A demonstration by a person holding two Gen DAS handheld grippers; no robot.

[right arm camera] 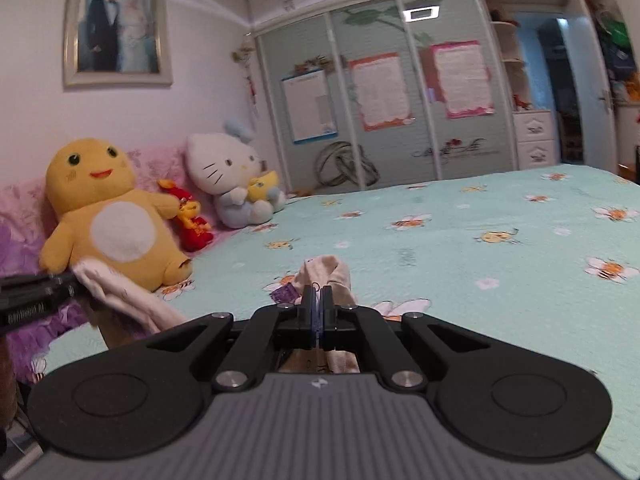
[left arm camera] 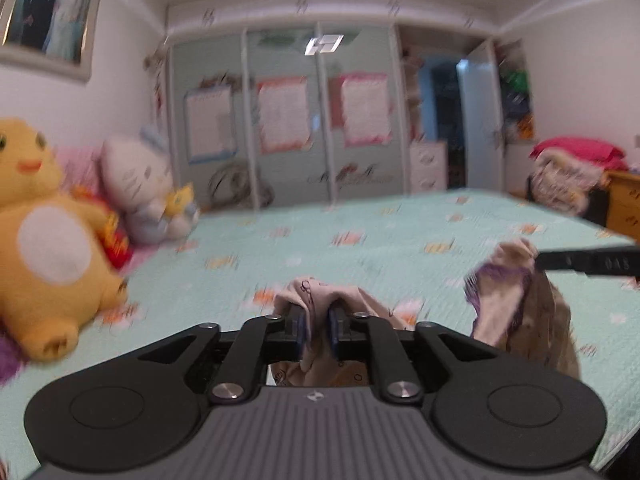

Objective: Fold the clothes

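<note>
A bunched fold of a beige garment (left arm camera: 320, 300) is pinched between the narrowly parted jaws of the left gripper (left arm camera: 319, 326), the cloth spilling above and below the pads. In the right wrist view, the jaws of the right gripper (right arm camera: 317, 312) are seen closed tight on another edge of the same garment (right arm camera: 326, 274), a scrap of purple trim showing beside them. The garment is held up off the bed (right arm camera: 460, 240), stretched between the two grippers, its brown and purple-edged part seen hanging at the right of the left wrist view. The bed is covered by a mint quilt printed with bees and flowers. Against the pink headboard are propped a yellow plush toy (right arm camera: 104, 208), a small red doll (right arm camera: 192, 220) and a white cat plush (right arm camera: 228, 176). A sliding-door wardrobe (right arm camera: 384, 92) is seen beyond the bed, and a framed photograph (right arm camera: 118, 26) hangs on the wall.
</note>
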